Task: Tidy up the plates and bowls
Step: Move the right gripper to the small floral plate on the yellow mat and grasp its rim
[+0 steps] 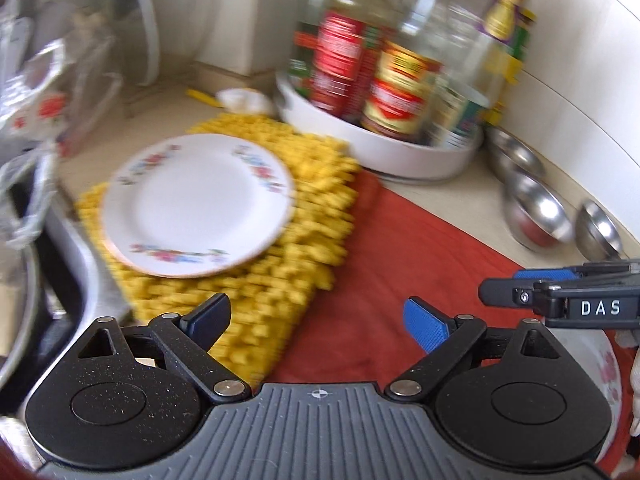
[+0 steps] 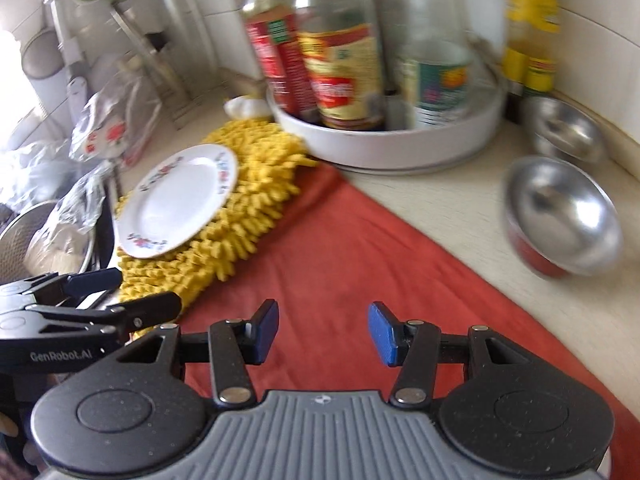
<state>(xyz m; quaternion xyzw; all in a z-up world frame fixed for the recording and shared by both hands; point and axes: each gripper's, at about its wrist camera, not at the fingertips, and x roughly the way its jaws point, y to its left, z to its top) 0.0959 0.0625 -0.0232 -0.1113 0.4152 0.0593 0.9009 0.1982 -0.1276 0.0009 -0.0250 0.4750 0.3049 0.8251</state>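
Note:
A white floral plate lies on a yellow shaggy mat; it also shows in the right wrist view. Steel bowls stand at the right by the wall, also in the left wrist view. A floral bowl shows partly at the lower right, under the right gripper. My left gripper is open and empty above the mat and the red cloth. My right gripper is open and empty above the red cloth. Both views are blurred.
A white round tray of sauce bottles stands at the back. A dish rack and plastic bags are at the left, beside a sink edge. The tiled wall runs close on the right.

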